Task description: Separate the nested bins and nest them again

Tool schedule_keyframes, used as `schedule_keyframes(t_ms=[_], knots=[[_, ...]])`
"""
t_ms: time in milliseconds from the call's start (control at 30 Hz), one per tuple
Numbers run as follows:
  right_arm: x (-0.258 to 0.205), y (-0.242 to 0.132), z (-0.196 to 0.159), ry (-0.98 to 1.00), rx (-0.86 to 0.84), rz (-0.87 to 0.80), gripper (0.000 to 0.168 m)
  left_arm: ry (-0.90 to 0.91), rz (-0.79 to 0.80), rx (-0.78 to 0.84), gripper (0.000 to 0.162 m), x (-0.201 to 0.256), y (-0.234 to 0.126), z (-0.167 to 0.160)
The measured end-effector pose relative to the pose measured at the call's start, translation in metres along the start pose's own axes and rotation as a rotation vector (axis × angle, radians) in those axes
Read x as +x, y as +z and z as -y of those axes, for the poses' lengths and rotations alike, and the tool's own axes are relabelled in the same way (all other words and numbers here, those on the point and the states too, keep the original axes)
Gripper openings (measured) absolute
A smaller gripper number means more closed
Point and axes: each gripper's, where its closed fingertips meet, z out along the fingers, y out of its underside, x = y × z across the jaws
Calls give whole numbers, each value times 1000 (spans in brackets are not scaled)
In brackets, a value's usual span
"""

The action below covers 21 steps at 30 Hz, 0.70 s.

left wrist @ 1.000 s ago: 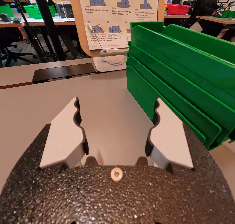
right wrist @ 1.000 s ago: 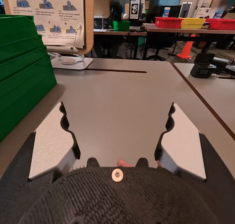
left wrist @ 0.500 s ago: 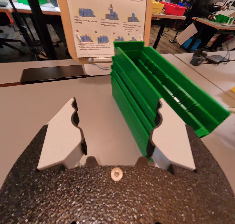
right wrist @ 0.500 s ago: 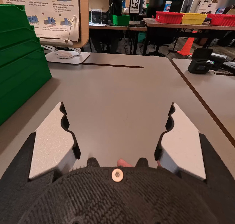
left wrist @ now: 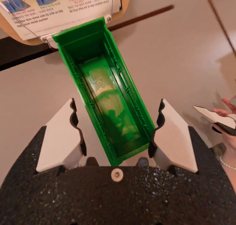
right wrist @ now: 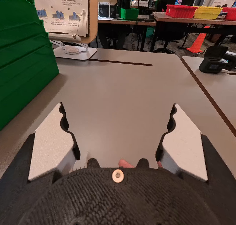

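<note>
A pale grey bench (right wrist: 121, 97) carries everything here; the stack of nested green bins (right wrist: 23, 60) stands directly on it, taken as landmark; behind the stack, a flat white stand base (right wrist: 76, 54) rests on the bench top and bears an instruction board (right wrist: 61, 12); a dark slot (right wrist: 121, 62) runs across the surface to the right of that base; well to the right of the stack, past a dark seam, a neighbouring bench (right wrist: 219, 86) holds a black case (right wrist: 214, 61).
</note>
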Motion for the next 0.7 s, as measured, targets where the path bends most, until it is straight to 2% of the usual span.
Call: schedule_keyframes(t_ms=[167,367,500,600,700], knots=[[-8,0,2,-8,4,20,156,-54,81,-145,128,-6,27,2],[-10,2,1,-11,-3,28,156,-128,93,-296,143,-12,52,-10],[-4,4,-3,10,-14,26,156,-100,196,-437,145,-26,57,-30],[0,6,-6,22,-21,21,156,-143,164,-496,137,-20,60,-37],[3,6,-8,26,-28,13,155,-149,159,-579,139,-16,61,-48]])
